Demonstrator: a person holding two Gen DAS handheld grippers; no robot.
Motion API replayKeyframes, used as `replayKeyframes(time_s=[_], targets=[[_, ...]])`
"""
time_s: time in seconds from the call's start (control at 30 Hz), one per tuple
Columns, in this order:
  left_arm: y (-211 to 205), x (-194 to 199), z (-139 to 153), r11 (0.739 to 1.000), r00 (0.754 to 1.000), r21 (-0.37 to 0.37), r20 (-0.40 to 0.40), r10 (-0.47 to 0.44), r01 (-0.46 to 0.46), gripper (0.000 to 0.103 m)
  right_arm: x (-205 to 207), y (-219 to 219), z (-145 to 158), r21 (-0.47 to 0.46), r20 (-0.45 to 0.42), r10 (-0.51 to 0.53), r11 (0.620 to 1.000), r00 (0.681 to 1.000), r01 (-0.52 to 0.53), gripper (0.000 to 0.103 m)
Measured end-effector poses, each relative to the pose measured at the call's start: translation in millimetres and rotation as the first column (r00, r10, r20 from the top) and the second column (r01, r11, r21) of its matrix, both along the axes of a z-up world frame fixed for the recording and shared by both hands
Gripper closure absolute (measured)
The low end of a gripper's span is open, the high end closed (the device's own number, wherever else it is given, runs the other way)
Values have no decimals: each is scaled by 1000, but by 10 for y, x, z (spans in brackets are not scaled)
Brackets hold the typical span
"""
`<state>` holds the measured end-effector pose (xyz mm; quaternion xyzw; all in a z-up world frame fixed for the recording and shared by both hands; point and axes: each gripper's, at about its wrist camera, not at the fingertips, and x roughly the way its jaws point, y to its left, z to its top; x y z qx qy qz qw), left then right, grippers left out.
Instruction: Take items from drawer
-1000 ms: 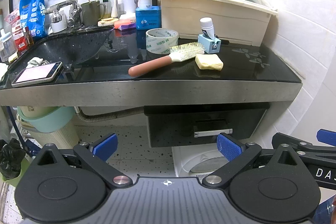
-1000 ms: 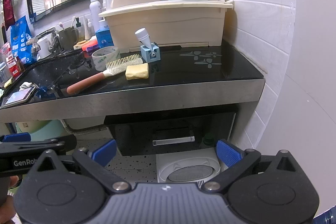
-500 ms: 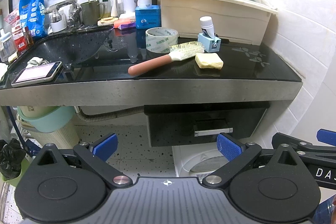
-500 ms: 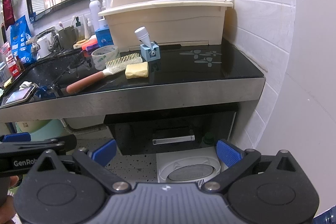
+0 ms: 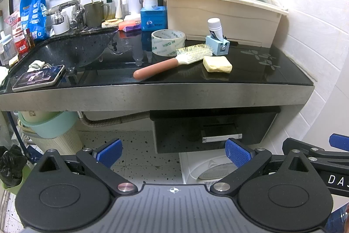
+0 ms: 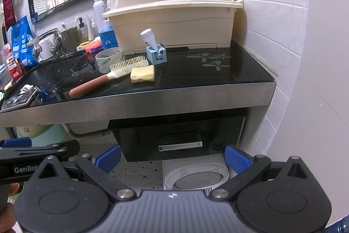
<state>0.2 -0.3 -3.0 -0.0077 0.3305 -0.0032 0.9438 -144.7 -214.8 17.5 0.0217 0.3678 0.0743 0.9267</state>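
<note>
A black drawer (image 5: 209, 130) with a metal bar handle (image 5: 222, 137) hangs closed under the counter; the right wrist view shows the drawer (image 6: 174, 137) and its handle (image 6: 180, 145) too. On the black countertop lie a hairbrush (image 5: 172, 62), a yellow sponge (image 5: 217, 64), a tape roll (image 5: 168, 42) and a tube in a blue holder (image 5: 217, 40). My left gripper (image 5: 173, 151) is open and empty, held low in front of the drawer. My right gripper (image 6: 173, 153) is also open and empty, beside the left one.
A beige dish rack (image 5: 220, 14) fills the counter's back right. A sink (image 5: 72, 51) with a faucet, bottles and a cup sits left, a phone (image 5: 39, 78) at the counter's front edge. A white round appliance (image 6: 196, 176) stands on the floor below the drawer, a teal basin (image 5: 48, 123) at left.
Both views have shifted very slightly; the counter and drawer look marginally closer. Both grippers stay open and nothing on the counter has moved.
</note>
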Motion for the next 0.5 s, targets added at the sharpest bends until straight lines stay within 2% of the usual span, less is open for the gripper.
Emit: replayKeyframes(time_s=[0.5], targets=[[-8,-4,-5,1000,1000,18,19,5,-5,1,2,12,-22,-7,0,-2,1000,1000,2,1]])
